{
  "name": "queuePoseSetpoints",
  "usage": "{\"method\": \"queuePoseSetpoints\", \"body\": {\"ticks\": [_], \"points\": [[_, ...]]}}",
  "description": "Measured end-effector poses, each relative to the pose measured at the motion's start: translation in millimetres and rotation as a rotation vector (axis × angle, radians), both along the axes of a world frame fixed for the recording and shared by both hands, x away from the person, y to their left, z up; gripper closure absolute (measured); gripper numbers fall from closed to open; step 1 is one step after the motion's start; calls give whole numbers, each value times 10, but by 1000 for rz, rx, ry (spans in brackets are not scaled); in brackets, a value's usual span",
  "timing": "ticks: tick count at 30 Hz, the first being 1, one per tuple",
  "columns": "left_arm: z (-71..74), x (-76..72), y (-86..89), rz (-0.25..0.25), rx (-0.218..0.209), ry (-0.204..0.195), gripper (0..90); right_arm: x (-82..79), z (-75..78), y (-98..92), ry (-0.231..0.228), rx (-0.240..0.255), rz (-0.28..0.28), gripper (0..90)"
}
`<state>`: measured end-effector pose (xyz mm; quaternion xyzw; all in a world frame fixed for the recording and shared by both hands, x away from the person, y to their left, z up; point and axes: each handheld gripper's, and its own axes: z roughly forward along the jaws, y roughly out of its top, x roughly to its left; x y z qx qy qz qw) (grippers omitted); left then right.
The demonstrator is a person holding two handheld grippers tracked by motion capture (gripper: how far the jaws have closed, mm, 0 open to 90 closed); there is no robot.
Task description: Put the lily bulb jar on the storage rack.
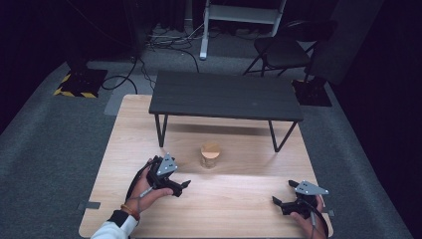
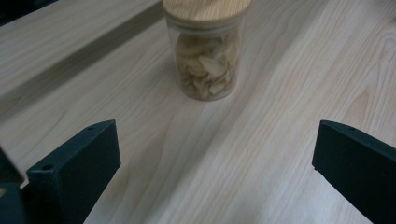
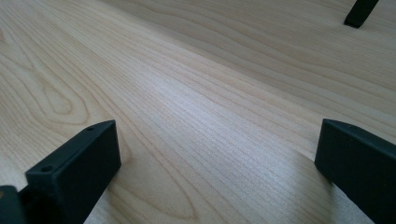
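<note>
The clear round jar with a wooden lid [image 1: 210, 156] stood mid-counter before the low black bench [image 1: 226, 94]. The left tongs [image 1: 182, 187] gaped wide, aimed at it, likely lining up a grasp; the right tongs [image 1: 283, 194] waited wide, well apart.

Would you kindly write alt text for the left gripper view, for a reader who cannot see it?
A clear jar with a wooden lid, holding pale dried slices, stands upright on a light wooden table. The left gripper faces it, its two black jaws wide apart at the bottom corners and touching nothing.
</note>
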<state>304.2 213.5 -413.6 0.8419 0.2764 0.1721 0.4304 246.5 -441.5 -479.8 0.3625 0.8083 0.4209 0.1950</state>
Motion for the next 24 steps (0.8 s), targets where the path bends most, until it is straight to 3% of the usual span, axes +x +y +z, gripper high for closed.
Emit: {"method": "queuePoseSetpoints", "body": {"ticks": [6,12,24], "points": [[116,204,-137,-24,11,-19,10,0,0,0,0,0,0,0],[172,409,-303,-72,27,-10,9,0,0,-1,0,0,0,0],[119,801,-633,-132,27,34,9,0,0,-1,0,0,0,0]]}}
